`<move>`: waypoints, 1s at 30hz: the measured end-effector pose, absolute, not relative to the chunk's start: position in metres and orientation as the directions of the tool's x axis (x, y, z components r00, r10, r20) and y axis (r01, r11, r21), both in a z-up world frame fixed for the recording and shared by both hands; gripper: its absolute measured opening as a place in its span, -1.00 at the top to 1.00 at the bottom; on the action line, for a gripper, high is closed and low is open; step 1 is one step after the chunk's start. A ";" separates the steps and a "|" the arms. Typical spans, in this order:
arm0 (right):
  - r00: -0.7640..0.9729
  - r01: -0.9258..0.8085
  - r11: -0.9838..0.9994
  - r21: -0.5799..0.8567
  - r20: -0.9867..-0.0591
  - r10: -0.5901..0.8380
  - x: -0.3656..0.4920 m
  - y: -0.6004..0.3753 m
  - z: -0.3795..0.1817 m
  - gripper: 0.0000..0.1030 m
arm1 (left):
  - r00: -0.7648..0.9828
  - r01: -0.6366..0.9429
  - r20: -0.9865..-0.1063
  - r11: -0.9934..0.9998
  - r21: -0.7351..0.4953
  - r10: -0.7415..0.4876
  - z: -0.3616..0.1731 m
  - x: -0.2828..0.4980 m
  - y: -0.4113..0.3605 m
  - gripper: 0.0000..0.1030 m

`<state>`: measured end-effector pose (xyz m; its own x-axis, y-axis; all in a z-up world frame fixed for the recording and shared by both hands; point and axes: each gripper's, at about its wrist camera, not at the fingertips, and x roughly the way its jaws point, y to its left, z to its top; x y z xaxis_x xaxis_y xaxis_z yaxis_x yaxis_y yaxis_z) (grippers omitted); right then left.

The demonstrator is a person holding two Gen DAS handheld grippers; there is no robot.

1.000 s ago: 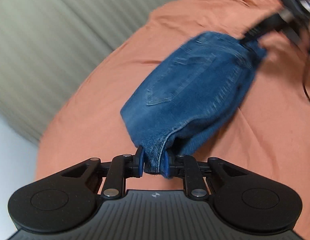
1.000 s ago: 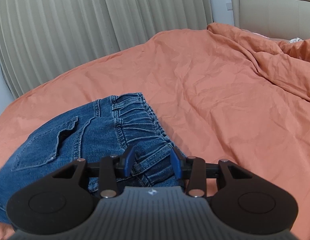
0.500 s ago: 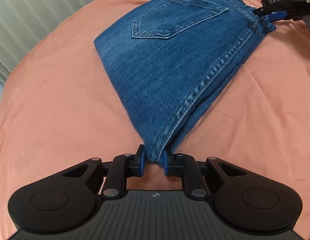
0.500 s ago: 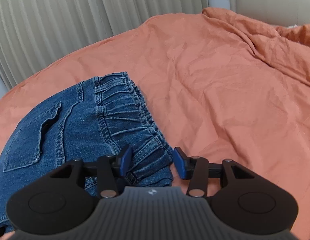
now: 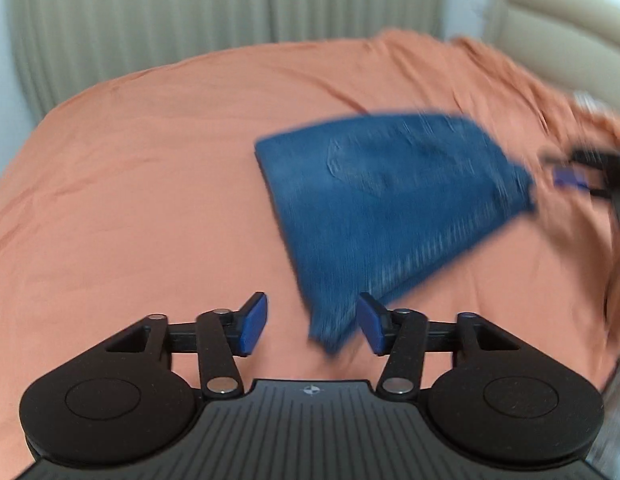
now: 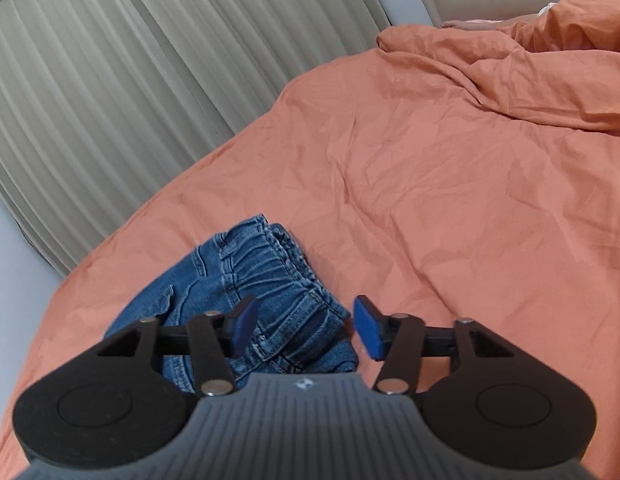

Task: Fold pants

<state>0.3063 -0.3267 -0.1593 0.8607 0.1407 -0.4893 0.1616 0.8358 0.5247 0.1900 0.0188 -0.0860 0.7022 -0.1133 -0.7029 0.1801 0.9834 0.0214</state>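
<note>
The blue jeans [image 5: 390, 200] lie folded into a short stack on the orange bed, blurred in the left wrist view. Their near corner reaches between the jaws of my left gripper [image 5: 312, 322], which are opening; the left pad is well clear of the denim. The elastic waistband end [image 6: 277, 276] shows in the right wrist view. My right gripper [image 6: 305, 324] hovers over it with the waistband corner between its closing jaws, and a gap shows beside the right pad. That gripper also appears as a blurred gripper [image 5: 578, 172] just off the jeans' far right corner.
An orange bedcover [image 6: 430, 200] spreads around the jeans, with a bunched duvet [image 6: 530, 60] at the far right. Beige curtains [image 6: 109, 100] hang behind the bed's far edge. A padded headboard [image 5: 550, 40] stands at the back right.
My left gripper has let go of the jeans' corner and spread its jaws, and its view has swung and levelled. The right gripper has drawn back a little from the waistband.
</note>
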 end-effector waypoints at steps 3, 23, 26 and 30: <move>0.851 0.177 0.793 0.583 -0.496 0.174 0.305 -0.334 -0.165 0.25 | 0.707 0.105 -0.692 0.990 -0.098 -0.143 -0.090 0.225 0.022 0.00; 0.761 0.208 0.477 0.854 -0.448 0.469 0.361 -0.374 -0.232 -0.18 | 0.628 -0.076 -0.649 0.796 -0.600 -0.430 -0.170 0.347 0.072 -0.52; 0.743 0.181 0.501 0.846 -0.452 0.495 0.368 -0.374 -0.236 -0.08 | 0.613 -0.031 -0.632 0.785 -0.619 -0.475 -0.175 0.358 0.073 -0.49; 0.748 0.180 0.458 0.871 -0.423 0.511 0.375 -0.375 -0.244 -0.09 | 0.607 -0.027 -0.609 0.753 -0.658 -0.511 -0.183 0.368 0.078 -0.37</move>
